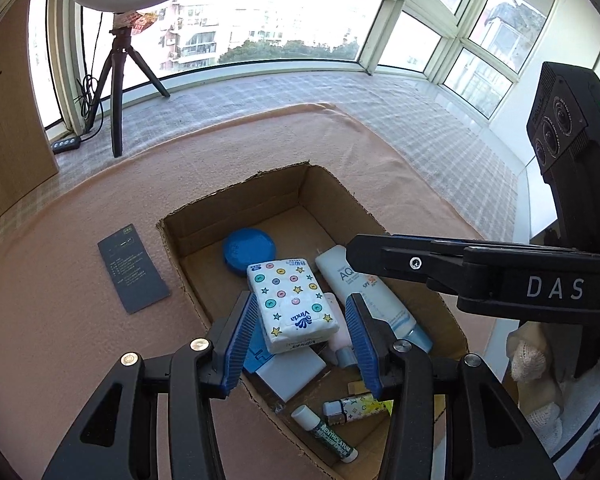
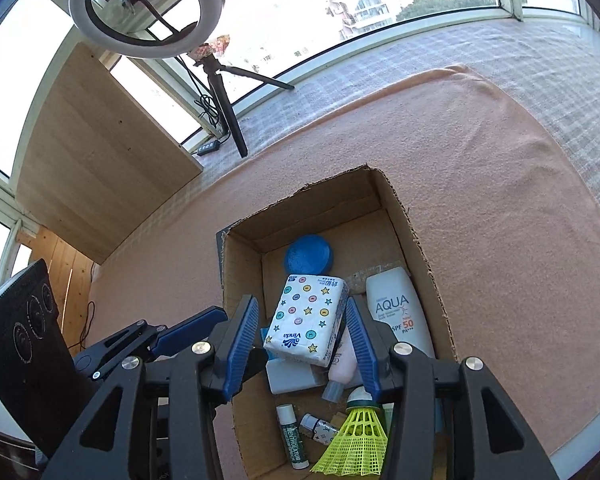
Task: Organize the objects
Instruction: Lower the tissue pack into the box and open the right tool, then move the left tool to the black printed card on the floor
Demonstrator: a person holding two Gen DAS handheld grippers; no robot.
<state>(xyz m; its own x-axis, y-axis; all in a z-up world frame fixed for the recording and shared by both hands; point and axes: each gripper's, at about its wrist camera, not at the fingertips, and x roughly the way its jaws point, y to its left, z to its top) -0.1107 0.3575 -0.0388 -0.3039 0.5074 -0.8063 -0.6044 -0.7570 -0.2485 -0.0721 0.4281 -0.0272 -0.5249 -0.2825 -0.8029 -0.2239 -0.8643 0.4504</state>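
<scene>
An open cardboard box point(image 1: 236, 204) point(image 2: 420, 248) sits on a peach blanket. In it lie a button-patterned tissue pack point(image 1: 292, 304) point(image 2: 306, 320), a blue round lid point(image 1: 247, 248) point(image 2: 309, 259), a white sunscreen tube point(image 1: 374, 300) point(image 2: 396, 312), a pink tube point(image 2: 346, 364), a white flat box point(image 1: 292, 376), a lip balm point(image 1: 328, 432) point(image 2: 292, 440) and a small patterned bottle point(image 1: 352, 406). A yellow shuttlecock point(image 2: 356, 436) lies under my right gripper's right finger, not between the pads. My left gripper point(image 1: 300, 298) and right gripper point(image 2: 300, 304) both hover open above the tissue pack.
A dark printed card point(image 1: 134, 268) lies on the blanket point(image 1: 80, 340) left of the box. A ring light on a black tripod point(image 1: 118, 92) point(image 2: 228, 112) stands by the window. A wooden board point(image 2: 100, 152) leans at the left. A checked cloth point(image 1: 420, 128) covers the sill.
</scene>
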